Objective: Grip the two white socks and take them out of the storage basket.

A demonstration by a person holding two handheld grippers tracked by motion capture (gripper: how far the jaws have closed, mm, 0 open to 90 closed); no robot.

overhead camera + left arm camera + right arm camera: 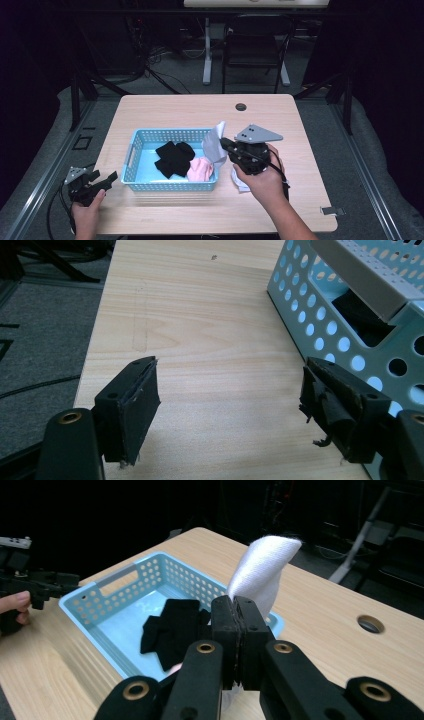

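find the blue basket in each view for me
High view: basket left of centre on the table, socks inside.
Left gripper view: its holed corner at upper right.
Right gripper view: centre-left, beyond the shut right tool holding a white sock.
Shared landmark: black socks inside.

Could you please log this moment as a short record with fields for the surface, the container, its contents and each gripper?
surface: wooden table
container: light blue basket, perforated walls
contents: black socks, pink sock
right gripper: shut on white sock, held over the basket's right end
left gripper: open, nothing between its jaws, at the table's left edge beside the basket
also on table: another white item under the right hand
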